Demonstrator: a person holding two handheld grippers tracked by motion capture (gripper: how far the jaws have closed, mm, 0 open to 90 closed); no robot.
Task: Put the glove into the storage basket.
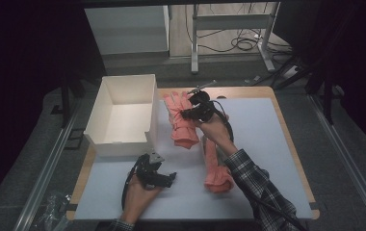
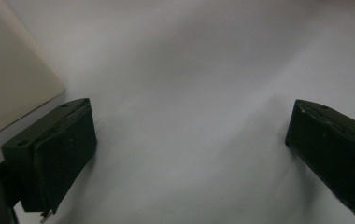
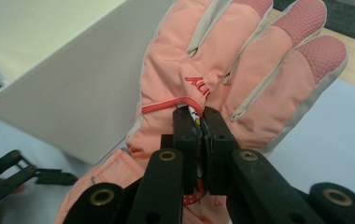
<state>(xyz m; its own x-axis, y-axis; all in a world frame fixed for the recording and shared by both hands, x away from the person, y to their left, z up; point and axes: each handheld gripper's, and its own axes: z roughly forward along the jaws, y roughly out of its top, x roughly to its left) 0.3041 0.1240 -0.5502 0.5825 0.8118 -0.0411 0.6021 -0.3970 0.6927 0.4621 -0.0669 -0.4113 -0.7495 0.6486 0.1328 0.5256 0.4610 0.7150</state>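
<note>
- The right gripper [image 3: 198,116] is pinching a fold of fabric on the back of a pink ski glove [image 3: 222,79]; its jaws are pressed nearly together with cloth between them.
- In the high view this glove [image 1: 181,120] lies on the grey table mat [image 1: 267,144], just beside the right wall of the open white box [image 1: 123,115]. A second pink glove [image 1: 215,168] lies nearer the person, apart from the first.
- The left gripper [image 1: 169,177] hovers low over bare mat in front of the box, jaws spread wide and holding nothing; its own view shows the box corner [image 2: 12,79] at its left.
- Judged step: lift the pinched glove and carry it over the wall into the box.
- The pinch takes only a small fold of slippery shell fabric, so the hold is probably shallow. Keep the jaws pressed together and lift slowly, watching for slip.
- Raise the glove until its hanging cuff clears the box rim; a limp cuff could catch the wall and push the light box sideways.
- Release well inside the box, leaving room for the second glove.
- The left gripper could steady the box wall if needed.
</note>
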